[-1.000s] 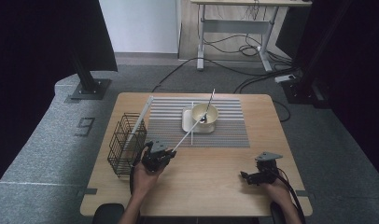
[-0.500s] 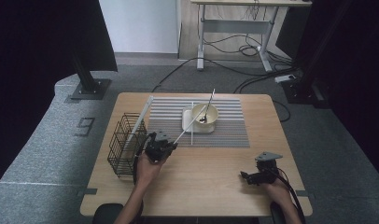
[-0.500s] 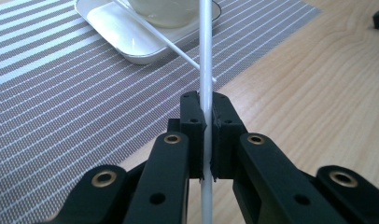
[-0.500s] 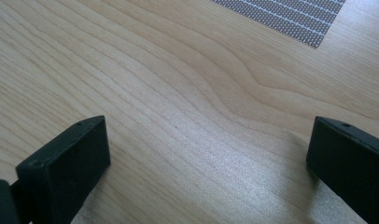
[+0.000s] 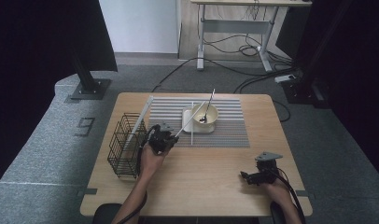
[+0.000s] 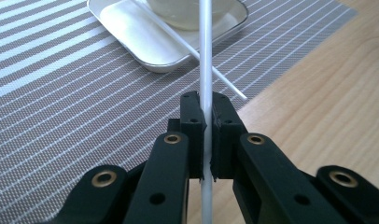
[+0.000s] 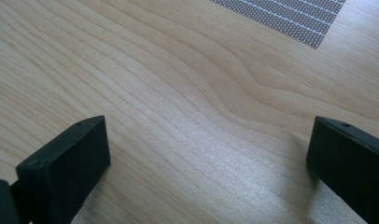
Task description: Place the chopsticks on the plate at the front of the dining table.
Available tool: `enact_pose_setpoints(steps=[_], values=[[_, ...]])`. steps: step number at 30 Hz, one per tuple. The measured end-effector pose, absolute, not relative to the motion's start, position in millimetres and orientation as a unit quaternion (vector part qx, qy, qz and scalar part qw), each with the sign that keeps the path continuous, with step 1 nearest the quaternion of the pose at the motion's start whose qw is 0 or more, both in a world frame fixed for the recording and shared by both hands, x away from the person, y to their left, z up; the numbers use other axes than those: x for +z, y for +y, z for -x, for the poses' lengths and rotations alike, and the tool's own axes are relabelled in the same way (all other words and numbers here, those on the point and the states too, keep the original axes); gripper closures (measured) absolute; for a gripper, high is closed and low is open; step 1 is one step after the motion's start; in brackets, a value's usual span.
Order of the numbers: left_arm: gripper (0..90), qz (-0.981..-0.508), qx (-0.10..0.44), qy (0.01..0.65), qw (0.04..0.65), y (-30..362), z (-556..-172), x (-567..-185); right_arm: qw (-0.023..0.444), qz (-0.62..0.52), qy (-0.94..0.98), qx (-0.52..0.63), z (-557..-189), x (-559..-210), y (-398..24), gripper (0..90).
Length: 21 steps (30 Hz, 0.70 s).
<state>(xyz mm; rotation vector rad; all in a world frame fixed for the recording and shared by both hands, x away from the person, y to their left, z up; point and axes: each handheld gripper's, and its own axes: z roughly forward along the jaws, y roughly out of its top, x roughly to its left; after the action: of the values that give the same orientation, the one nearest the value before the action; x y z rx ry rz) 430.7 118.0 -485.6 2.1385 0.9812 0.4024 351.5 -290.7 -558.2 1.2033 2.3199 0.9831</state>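
**Q:** Left gripper (image 5: 162, 139) first: what is it doing?

**A:** Its jaws are clamped tight on a thin white chopstick (image 6: 206, 70), which passes straight up between the pads in the left gripper view. From the high view, the stick's long axis runs from the gripper up and to the right, toward a cream bowl (image 5: 205, 114) sitting on a small white tray (image 5: 188, 125) on the striped placemat (image 5: 229, 130).

**Q:** What lies on the other side of that hand?

**A:** A black wire basket (image 5: 127, 144) stands just beside the left gripper, at the table's left edge, with a long pale stick (image 5: 140, 119) already leaning out of it. The left hand is by far the nearer one to the basket, so my guess is that the chopstick goes there next, which means swinging its long axis upright.

**Q:** Anything else on the mat?

**A:** A second chopstick (image 6: 211, 70) lies across the tray's edge, and a spoon (image 5: 207, 108) rests in the bowl.

**Q:** And the right gripper (image 5: 253, 175)?

**A:** It rests near the table's front right corner, well apart from everything, jaws spread wide over bare wood (image 7: 187, 93) and holding nothing.
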Motion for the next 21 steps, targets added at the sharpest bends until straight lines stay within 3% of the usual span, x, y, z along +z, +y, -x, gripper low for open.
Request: enact_pose_setpoints(steps=[21], values=[[85.4,-0.834,0.151,0.413,0.333,115,-477,-496,0.174,-0.423,0.818,0.347,-352,-558,-291,0.0]])
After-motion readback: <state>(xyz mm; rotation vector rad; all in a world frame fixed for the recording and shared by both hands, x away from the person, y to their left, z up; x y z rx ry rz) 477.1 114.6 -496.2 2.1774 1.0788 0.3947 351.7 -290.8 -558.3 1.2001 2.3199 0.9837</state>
